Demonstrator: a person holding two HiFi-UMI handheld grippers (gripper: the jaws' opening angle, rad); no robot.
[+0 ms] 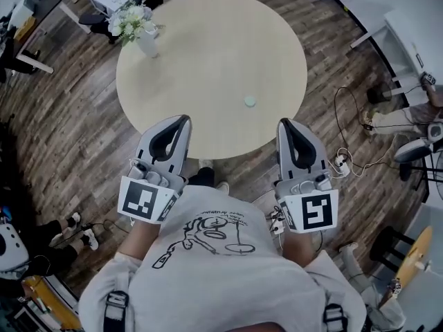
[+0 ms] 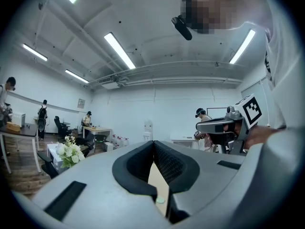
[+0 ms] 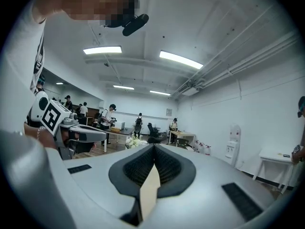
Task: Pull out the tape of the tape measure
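A small round pale green tape measure (image 1: 250,101) lies on the round beige table (image 1: 208,61), right of its middle and towards the near edge. My left gripper (image 1: 183,119) hovers over the table's near edge, well to the left of the tape measure and apart from it. Its jaws are shut with nothing between them. My right gripper (image 1: 284,123) is held at the near right edge, just short of the tape measure, shut and empty. In the left gripper view the tape measure (image 2: 160,200) shows as a small pale disc low in the slit below the closed tips (image 2: 153,142).
A white vase of white flowers (image 1: 142,30) stands at the table's far left. Cables and a power strip (image 1: 340,162) lie on the wooden floor to the right. Desks, chairs and several people fill the room around.
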